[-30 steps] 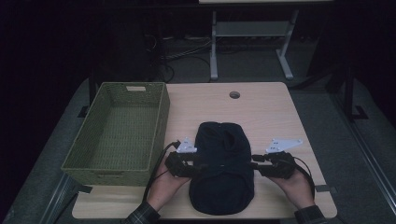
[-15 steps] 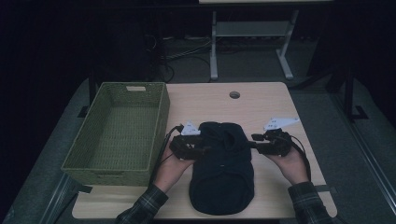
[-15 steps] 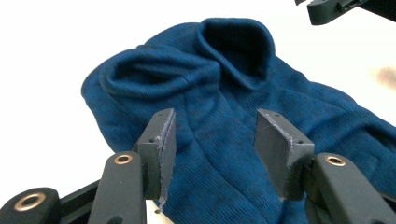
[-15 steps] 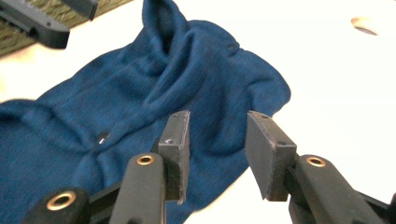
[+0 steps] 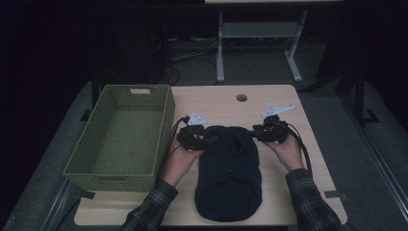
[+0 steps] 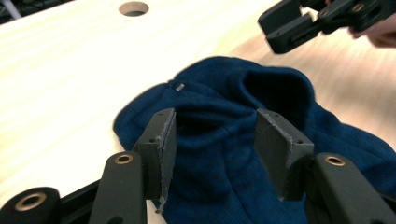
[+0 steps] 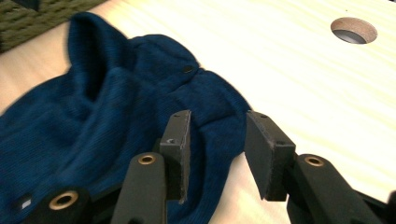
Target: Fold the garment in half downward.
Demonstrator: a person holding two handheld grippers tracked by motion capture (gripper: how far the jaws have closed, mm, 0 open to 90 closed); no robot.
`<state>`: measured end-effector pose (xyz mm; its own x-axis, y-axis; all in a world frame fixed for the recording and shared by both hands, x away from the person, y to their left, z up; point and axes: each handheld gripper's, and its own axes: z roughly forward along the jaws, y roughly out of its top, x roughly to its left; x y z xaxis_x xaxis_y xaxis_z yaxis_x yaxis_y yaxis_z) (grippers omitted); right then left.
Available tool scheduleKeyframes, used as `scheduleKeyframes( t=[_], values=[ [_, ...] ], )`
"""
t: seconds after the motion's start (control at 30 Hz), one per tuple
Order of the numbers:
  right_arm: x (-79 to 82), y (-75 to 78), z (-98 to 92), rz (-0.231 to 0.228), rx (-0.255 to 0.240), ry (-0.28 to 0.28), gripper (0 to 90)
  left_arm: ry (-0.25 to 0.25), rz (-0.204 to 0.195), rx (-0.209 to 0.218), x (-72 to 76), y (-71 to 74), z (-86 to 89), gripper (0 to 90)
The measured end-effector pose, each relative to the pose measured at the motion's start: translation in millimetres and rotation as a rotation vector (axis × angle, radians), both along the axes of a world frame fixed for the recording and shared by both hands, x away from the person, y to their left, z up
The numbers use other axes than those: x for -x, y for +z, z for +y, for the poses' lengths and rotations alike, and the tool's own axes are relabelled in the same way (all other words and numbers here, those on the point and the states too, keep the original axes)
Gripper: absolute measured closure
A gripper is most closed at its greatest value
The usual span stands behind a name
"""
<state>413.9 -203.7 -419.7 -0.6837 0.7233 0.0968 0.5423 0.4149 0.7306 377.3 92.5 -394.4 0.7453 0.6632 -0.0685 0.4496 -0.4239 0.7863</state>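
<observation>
A dark blue knitted garment [image 5: 230,178] lies flat on the wooden table [image 5: 216,103], its long side running away from the person. My left gripper [image 5: 211,141] is at the garment's far left corner, my right gripper [image 5: 255,132] at its far right corner, the two pointing toward each other. In the left gripper view the left gripper [image 6: 215,126] stands open just over rumpled blue fabric [image 6: 205,93], with the right gripper [image 6: 285,28] open farther off. In the right gripper view the right gripper [image 7: 217,126] is open over the garment's edge [image 7: 93,116].
A green woven basket [image 5: 120,130] with nothing in it stands on the table's left side, close to the left hand. A round cable hole [image 5: 241,97] sits in the far middle of the table. Bare wood lies beyond the garment and to its right.
Both grippers have moved away from the person, from the garment's middle sides up to its far corners. The forearms have come further onto the table.
</observation>
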Motion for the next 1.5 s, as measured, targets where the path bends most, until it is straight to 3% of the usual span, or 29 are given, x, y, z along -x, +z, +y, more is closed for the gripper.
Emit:
scheduleKeyframes(
  t=[0.07, 0.2, 0.3, 0.37, 0.53, 0.8, 1.0, 1.23, 1.4, 1.5],
  values=[
    [-5.5, -3.4, 2.7, -0.014, 0.006, -0.012, 60.8, 0.011, 0.006, 0.005, -5.3, -0.8, 0.1, 48.4],
    [-21.8, -11.5, 5.4, 0.023, 0.002, -0.036, 60.1, 0.032, 0.003, -0.003, -13.5, -6.1, -0.6, 48.4],
    [-29.9, -17.5, 5.8, 0.01, 0.007, -0.061, 60.0, 0.043, 0.011, -0.003, -18.9, -10.7, -0.4, 48.3],
    [-37.2, -22.7, 6.0, 0.047, 0.015, -0.068, 58.8, 0.047, 0.018, -0.002, -22.2, -11.9, -0.4, 48.2],
    [-46.7, -31.5, 6.8, 0.075, -0.012, -0.066, 58.4, 0.059, 0.007, -0.004, -27.1, -12.1, -1.1, 48.1],
    [-47.6, -41.8, 17.2, 0.096, 0.067, -0.04, 58.5, 0.086, 0.009, 0.002, -36.4, -15.8, -3.1, 47.8],
    [-46.3, -40.2, 16.7, 0.047, 0.158, 0.012, 58.5, 0.106, 0.014, -0.024, -47.5, -17.2, -5.4, 47.4],
    [-47.2, -41.7, 3.7, 0.063, 0.133, 0.02, 58.4, 0.133, 0.027, -0.052, -70.8, -23.5, -10.0, 47.9],
    [-46.4, -41.4, 4.8, 0.057, 0.138, 0.022, 58.8, 0.133, 0.069, -0.078, -88.8, -35.2, -16.4, 48.1],
    [-46.7, -41.5, 4.3, 0.06, 0.134, 0.023, 58.7, 0.117, 0.095, -0.091, -92.4, -42.7, -19.8, 47.8]
  ],
)
